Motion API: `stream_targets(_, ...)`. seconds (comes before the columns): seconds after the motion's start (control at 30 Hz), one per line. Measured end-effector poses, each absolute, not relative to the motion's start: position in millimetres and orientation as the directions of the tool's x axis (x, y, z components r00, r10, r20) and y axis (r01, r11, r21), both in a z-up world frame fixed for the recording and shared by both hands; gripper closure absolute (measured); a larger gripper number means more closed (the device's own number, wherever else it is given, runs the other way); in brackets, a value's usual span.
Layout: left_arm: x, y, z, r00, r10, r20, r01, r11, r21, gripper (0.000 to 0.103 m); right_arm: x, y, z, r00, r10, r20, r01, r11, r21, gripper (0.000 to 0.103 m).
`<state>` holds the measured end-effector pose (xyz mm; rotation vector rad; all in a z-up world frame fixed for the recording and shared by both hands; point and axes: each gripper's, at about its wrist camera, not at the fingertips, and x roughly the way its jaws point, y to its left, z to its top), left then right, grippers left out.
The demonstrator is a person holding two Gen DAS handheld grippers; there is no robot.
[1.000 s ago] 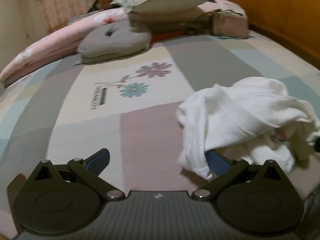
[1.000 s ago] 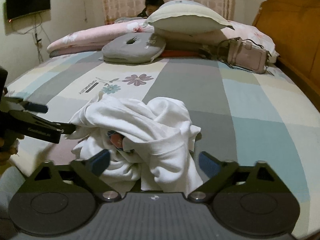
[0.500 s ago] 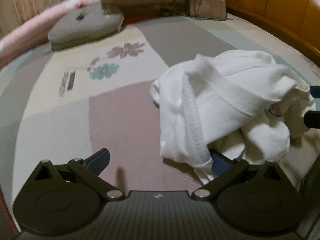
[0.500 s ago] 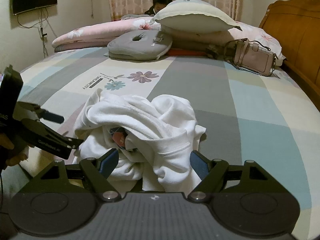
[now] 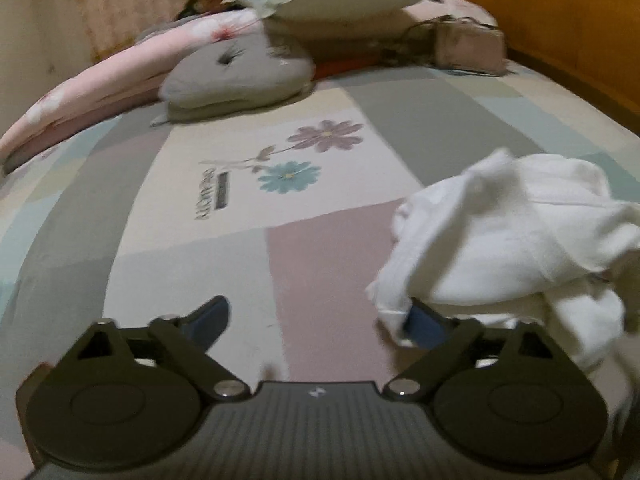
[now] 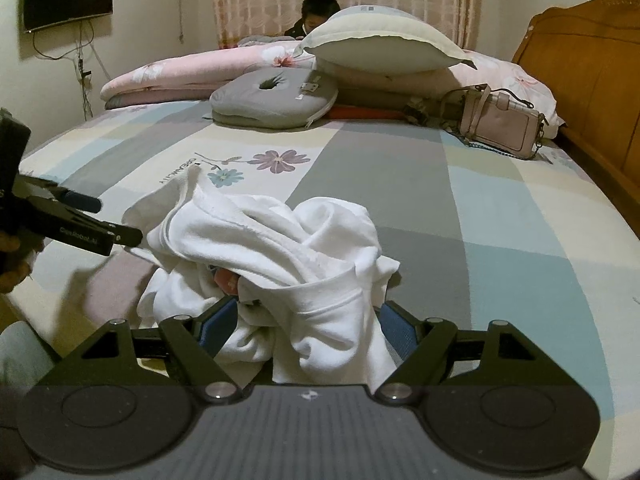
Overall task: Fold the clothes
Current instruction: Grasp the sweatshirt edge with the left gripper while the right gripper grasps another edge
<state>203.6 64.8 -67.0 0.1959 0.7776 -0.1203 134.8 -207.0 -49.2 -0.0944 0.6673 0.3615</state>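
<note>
White crumpled garment [image 6: 276, 264] between the spread, unclamped fingers of the right hand-held gripper [image 6: 306, 326].

A: Where does the left wrist view look from?
B: Low over the bed [image 5: 320, 256], angled down past its fingers; garment [image 5: 508, 248] beside the right finger.
A: And the right wrist view?
B: Likewise, closer, garment [image 6: 280, 256] between its fingers. Both share garment and pillows [image 6: 380, 46].

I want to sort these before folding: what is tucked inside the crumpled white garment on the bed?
In the right wrist view, the white garment folds over a small pinkish-red patch in a dark hollow. Whether that is a print or another item cannot be told; the rest is covered.
</note>
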Motion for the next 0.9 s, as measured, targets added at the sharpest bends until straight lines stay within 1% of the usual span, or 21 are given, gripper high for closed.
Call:
stream_targets(0.03,203,61,-66,0.706,-0.054,-0.706,0.205,0.97,0.131,0.027,135,-207,-49,0.726,0.297,-0.621,-0.358,0.933,0.028,0.021)
stream_targets(0.1,204,54,-65,0.694,-0.104,-0.712,0.26,0.959,0.114,0.045,134,-207,-49,0.725,0.296,-0.622,-0.359,0.933,0.025,0.023)
stream_targets(0.13,205,51,-65,0.688,-0.121,-0.715,0.279,0.954,0.107,0.049,134,-206,-49,0.725,0.296,-0.622,-0.362,0.932,0.022,0.026)
stream_targets(0.17,206,48,-65,0.683,-0.134,-0.718,0.296,0.95,0.105,0.056,134,-207,-49,0.725,0.293,-0.624,-0.36,0.933,0.019,0.029)
stream_targets(0.2,207,45,-66,0.679,-0.145,-0.72,0.312,0.944,0.104,0.061,134,-208,-49,0.725,0.289,-0.625,-0.358,0.934,0.016,0.03)
stream_targets(0.3,210,41,-69,0.657,-0.172,-0.734,0.35,0.932,0.095,0.07,134,-212,-48,0.725,0.282,-0.628,-0.353,0.936,0.014,0.033)
stream_targets(0.37,212,39,-72,0.638,-0.19,-0.746,0.373,0.924,0.084,0.07,137,-215,-49,0.721,0.28,-0.634,-0.352,0.936,0.014,0.034)
stream_targets(0.43,213,38,-73,0.626,-0.2,-0.753,0.386,0.919,0.077,0.075,140,-219,-50,0.714,0.282,-0.641,-0.352,0.936,0.019,0.036)
stream_targets(0.5,212,38,-73,0.619,-0.21,-0.757,0.396,0.916,0.069,0.09,145,-223,-53,0.702,0.286,-0.653,-0.353,0.935,0.03,0.037)
stream_targets(0.6,212,39,-72,0.614,-0.223,-0.757,0.402,0.914,0.057,0.097,153,-228,-63,0.665,0.3,-0.684,-0.364,0.93,0.053,0.037)
stream_targets(0.63,212,40,-72,0.617,-0.219,-0.756,0.402,0.913,0.064,0.098,154,-228,-67,0.655,0.302,-0.693,-0.367,0.928,0.058,0.044)
stream_targets(0.67,211,40,-70,0.624,-0.209,-0.753,0.399,0.914,0.077,0.1,155,-228,-68,0.649,0.302,-0.698,-0.371,0.927,0.056,0.065)
stream_targets(0.7,211,40,-69,0.632,-0.198,-0.75,0.394,0.915,0.091,0.101,156,-227,-68,0.644,0.302,-0.703,-0.376,0.925,0.053,0.076)
stream_targets(0.73,211,41,-67,0.639,-0.188,-0.746,0.39,0.915,0.104,0.101,156,-227,-69,0.639,0.301,-0.708,-0.38,0.924,0.05,0.083)
stream_targets(0.77,211,42,-64,0.647,-0.182,-0.74,0.387,0.915,0.114,0.101,157,-227,-70,0.634,0.301,-0.713,-0.384,0.922,0.047,0.085)
stream_targets(0.9,215,45,-48,0.671,-0.173,-0.721,0.387,0.911,0.142,0.101,163,-229,-52,0.683,0.259,-0.683,-0.384,0.923,-0.034,0.088)
